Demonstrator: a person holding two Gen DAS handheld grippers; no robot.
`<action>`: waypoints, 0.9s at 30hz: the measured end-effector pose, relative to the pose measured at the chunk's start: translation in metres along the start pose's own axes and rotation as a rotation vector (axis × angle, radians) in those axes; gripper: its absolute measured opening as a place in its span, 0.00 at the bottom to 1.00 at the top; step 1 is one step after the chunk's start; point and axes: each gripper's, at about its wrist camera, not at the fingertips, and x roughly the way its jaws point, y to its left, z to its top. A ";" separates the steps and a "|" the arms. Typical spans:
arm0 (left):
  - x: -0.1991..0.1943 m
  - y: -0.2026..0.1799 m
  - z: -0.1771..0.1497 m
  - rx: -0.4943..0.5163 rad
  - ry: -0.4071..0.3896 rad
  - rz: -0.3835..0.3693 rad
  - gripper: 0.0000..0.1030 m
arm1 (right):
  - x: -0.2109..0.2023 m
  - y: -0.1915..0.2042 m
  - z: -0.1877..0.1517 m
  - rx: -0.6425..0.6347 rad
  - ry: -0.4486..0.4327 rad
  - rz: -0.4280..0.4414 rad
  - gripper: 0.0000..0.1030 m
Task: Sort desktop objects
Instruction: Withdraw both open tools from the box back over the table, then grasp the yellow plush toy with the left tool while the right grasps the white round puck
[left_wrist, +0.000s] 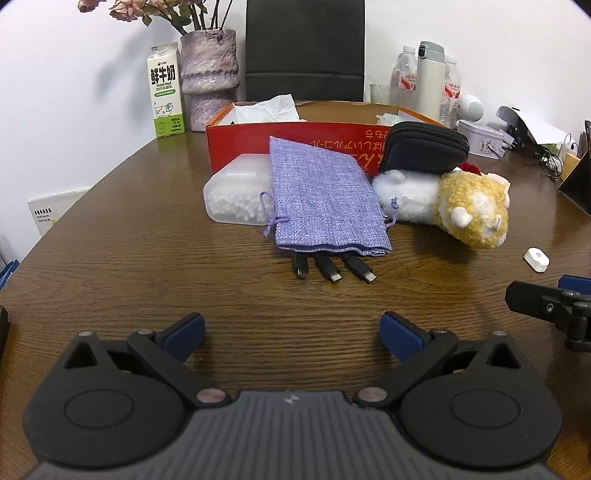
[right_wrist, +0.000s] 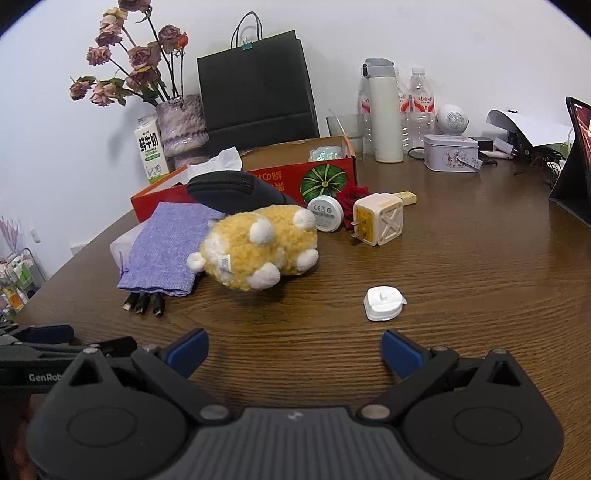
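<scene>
My left gripper (left_wrist: 291, 332) is open and empty above the brown table, facing a purple cloth pouch (left_wrist: 323, 199) with black cable plugs (left_wrist: 332, 269) sticking out. A frosted box of white beads (left_wrist: 236, 195) lies left of the pouch, a yellow-and-white plush toy (left_wrist: 450, 206) right of it, a black zip case (left_wrist: 424, 147) behind. My right gripper (right_wrist: 293, 350) is open and empty, near a small white device (right_wrist: 383, 303). The plush (right_wrist: 258, 247), pouch (right_wrist: 166, 247), a round white puck (right_wrist: 325, 213), a cream plug cube (right_wrist: 380, 223) and a red rose (right_wrist: 351, 197) lie ahead of it.
A red cardboard box (left_wrist: 295, 140) with tissue stands behind the objects. A milk carton (left_wrist: 165, 92), a vase (left_wrist: 208, 74), a black bag (right_wrist: 258, 92), bottles and a flask (right_wrist: 386, 110), a tin (right_wrist: 450, 153) and a tablet (right_wrist: 572, 166) line the back and right.
</scene>
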 end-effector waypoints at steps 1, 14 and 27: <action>0.000 0.000 0.000 0.000 0.000 0.000 1.00 | 0.000 -0.001 0.000 0.001 0.001 0.001 0.97; 0.000 0.000 0.000 0.000 0.000 0.000 1.00 | 0.001 -0.002 0.000 0.008 0.008 0.004 0.97; 0.007 0.009 0.036 -0.123 -0.099 -0.168 0.95 | 0.015 -0.014 0.025 -0.150 -0.003 -0.145 0.70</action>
